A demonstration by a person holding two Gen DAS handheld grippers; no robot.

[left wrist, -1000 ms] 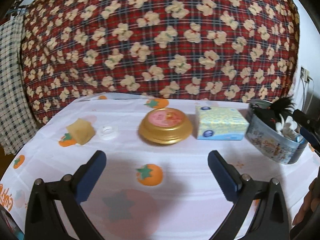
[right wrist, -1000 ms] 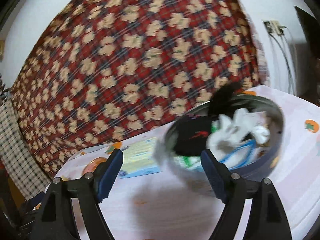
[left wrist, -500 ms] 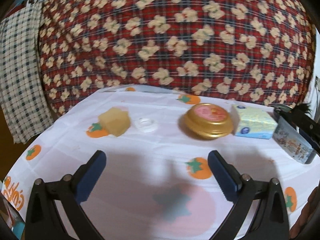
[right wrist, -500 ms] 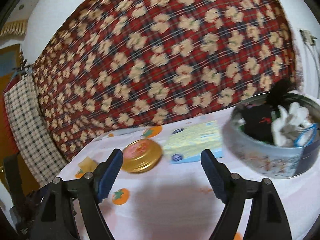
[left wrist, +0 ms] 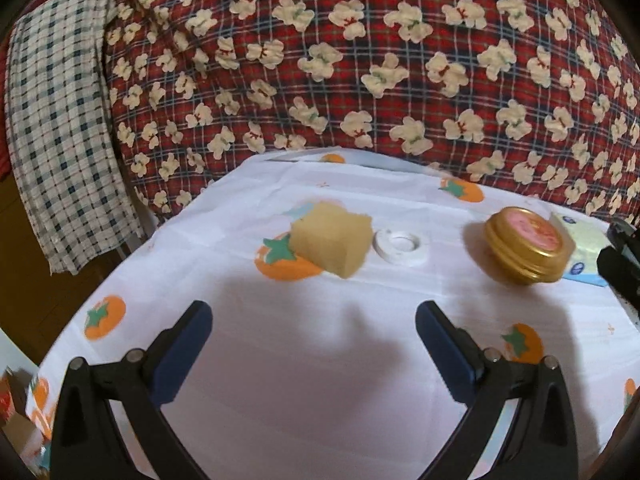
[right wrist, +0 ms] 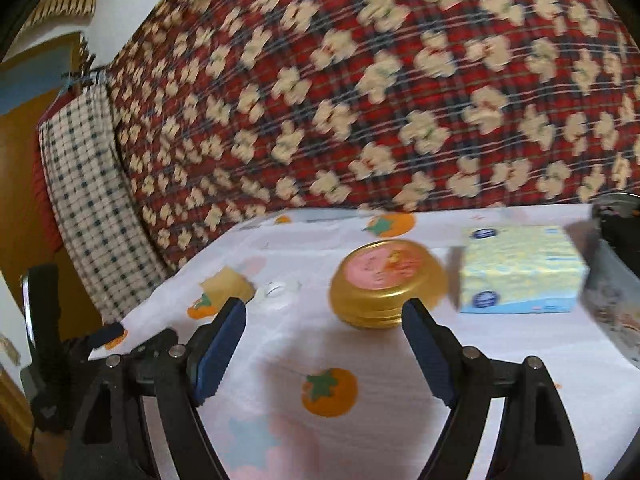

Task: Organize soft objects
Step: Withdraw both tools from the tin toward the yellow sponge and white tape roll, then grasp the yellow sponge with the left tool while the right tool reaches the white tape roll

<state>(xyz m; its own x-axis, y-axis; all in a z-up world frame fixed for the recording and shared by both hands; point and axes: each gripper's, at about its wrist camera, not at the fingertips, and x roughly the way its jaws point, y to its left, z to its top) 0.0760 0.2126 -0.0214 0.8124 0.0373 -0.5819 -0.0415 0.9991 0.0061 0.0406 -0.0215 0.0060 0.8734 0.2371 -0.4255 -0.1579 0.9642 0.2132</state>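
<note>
A tan sponge block (left wrist: 330, 240) lies on the white cloth printed with orange fruit (left wrist: 304, 360), with a white ring (left wrist: 397, 246) just right of it. My left gripper (left wrist: 314, 332) hangs open a short way in front of the sponge, nothing between its fingers. In the right wrist view the sponge (right wrist: 228, 284) and the ring (right wrist: 278, 292) are small at the left. My right gripper (right wrist: 324, 336) is open too, empty, with the gold tin lid (right wrist: 386, 280) just beyond it. The left gripper's frame (right wrist: 132, 356) shows at the lower left of that view.
A pale yellow tissue pack (right wrist: 520, 270) lies right of the gold lid (left wrist: 528, 244). The round metal tin (right wrist: 618, 280) stands at the far right edge. A red plaid quilt (left wrist: 360, 60) rises behind the table, a checked cloth (left wrist: 60, 120) hangs at the left.
Both views have swung left: the sponge and ring came toward the middle of the left view, and the tin of soft things slid to the right edge. Both grippers stayed open.
</note>
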